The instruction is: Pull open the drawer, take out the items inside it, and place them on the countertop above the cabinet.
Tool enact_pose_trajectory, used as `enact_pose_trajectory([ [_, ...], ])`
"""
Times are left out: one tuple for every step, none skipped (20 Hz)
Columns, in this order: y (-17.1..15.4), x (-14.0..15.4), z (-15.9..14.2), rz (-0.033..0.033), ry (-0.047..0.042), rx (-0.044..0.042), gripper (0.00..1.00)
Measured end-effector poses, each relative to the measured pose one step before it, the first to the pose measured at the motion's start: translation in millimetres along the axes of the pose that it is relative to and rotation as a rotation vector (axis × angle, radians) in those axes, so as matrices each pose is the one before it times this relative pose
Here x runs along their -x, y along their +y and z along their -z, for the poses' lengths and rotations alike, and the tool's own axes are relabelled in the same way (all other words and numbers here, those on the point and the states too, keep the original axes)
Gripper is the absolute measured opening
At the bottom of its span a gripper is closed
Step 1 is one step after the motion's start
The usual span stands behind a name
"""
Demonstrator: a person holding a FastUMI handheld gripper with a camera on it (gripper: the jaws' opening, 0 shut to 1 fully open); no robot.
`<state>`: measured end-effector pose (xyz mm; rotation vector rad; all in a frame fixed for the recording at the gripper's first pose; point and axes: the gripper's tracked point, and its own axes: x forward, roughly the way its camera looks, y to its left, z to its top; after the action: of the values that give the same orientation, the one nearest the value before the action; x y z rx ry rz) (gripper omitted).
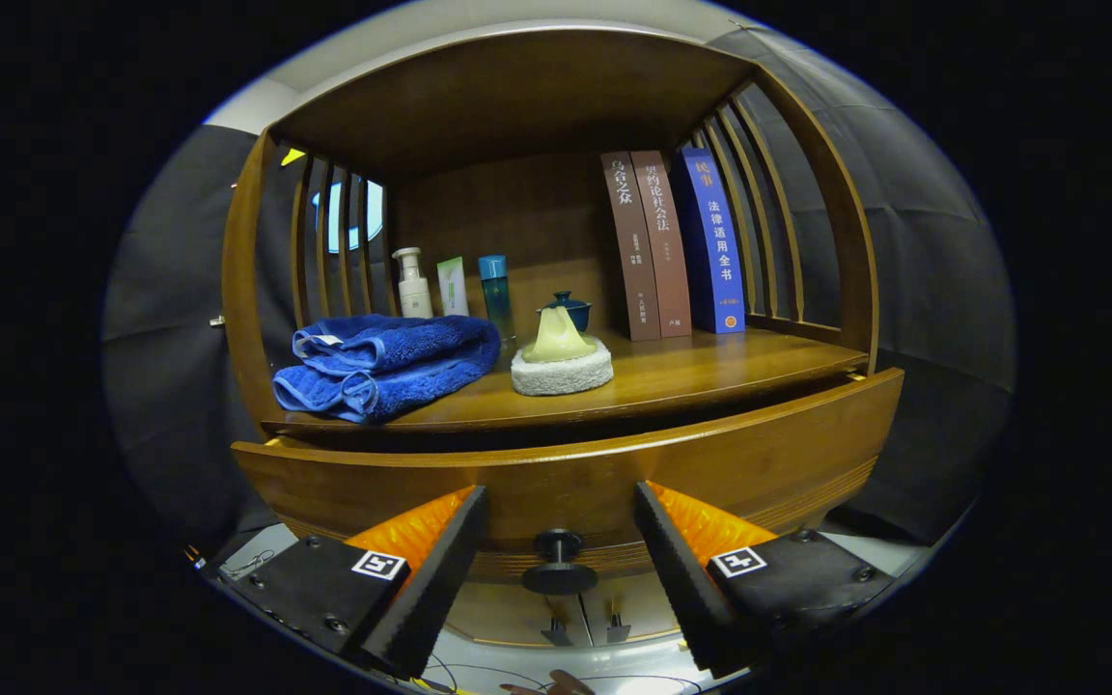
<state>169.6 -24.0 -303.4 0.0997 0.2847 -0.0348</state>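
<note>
A wooden cabinet's curved drawer front (710,454) stands slightly out from the countertop (710,372) above it, with a dark gap along its top edge. The drawer's inside is hidden. A dark round knob (559,563) sticks out of the drawer front low in the middle. My gripper (559,494) is open, its two fingers either side of the knob and apart from it, with their tips close to the drawer front. Nothing is held.
On the countertop lie a folded blue towel (387,362) and a white round pad carrying a pale yellow piece (561,362). Behind them stand a small dark lidded pot (568,309), three bottles (450,285) and three upright books (677,246). Slatted wooden sides enclose the shelf.
</note>
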Motion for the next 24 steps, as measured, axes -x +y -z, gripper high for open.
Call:
enact_pose_trajectory([
  [0.14,-2.41,-0.25,0.00007,0.00125,0.00099,0.99],
  [0.22,-2.68,-0.65,0.00067,0.00018,0.00208,0.99],
  [-0.35,-2.11,0.47,0.00045,0.00161,0.00193,0.99],
  [-0.55,-2.28,-0.1,0.00001,0.00154,-0.0001,0.99],
  [0.92,-2.4,-0.24,-0.00001,0.00092,-0.001,0.99],
  [-0.14,-2.41,-0.47,0.00025,0.00086,-0.00011,0.99],
  [-0.56,-2.06,0.29,0.00072,0.00291,0.00058,0.99],
  [0.3,-2.17,-0.05,0.00072,0.00207,0.00046,0.99],
  [0.12,-1.73,0.24,0.00049,0.00218,-0.00066,0.99],
  [0.01,-1.75,-0.07,0.0005,0.00279,-0.00201,0.99],
  [-0.01,-0.65,-0.73,0.00217,-0.00017,0.00063,0.99],
  [-0.02,-0.24,1.03,0.00297,0.0021,0.00297,0.99],
  [-0.27,-0.16,0.92,0.00181,0.0027,0.00062,0.99],
  [-0.17,-0.44,0.65,0.00089,0.0032,-0.00025,0.99],
  [0.0,-0.58,0.24,0.00128,-0.00065,0.00065,0.99],
  [0.77,-0.88,-0.54,0.00211,-0.00326,0.00067,0.99],
  [-0.08,0.07,0.49,0.00306,0.00112,0.00318,0.99],
  [0.52,-0.38,-0.47,0.00188,-0.00466,-0.00006,0.99],
  [0.52,-0.2,0.97,0.0003,0.00107,-0.00415,0.99],
  [0.15,0.09,0.25,-0.00041,0.00067,-0.00453,0.99],
  [0.61,0.31,0.08,-0.0014,0.00233,-0.00354,0.99],
  [0.09,0.29,-0.33,0.00002,0.00171,0.00121,0.99],
  [-0.03,-0.16,0.87,0.00211,0.00398,0.00452,0.99],
  [-1.69,-0.12,0.73,0.00545,0.00936,0.00676,0.99],
])
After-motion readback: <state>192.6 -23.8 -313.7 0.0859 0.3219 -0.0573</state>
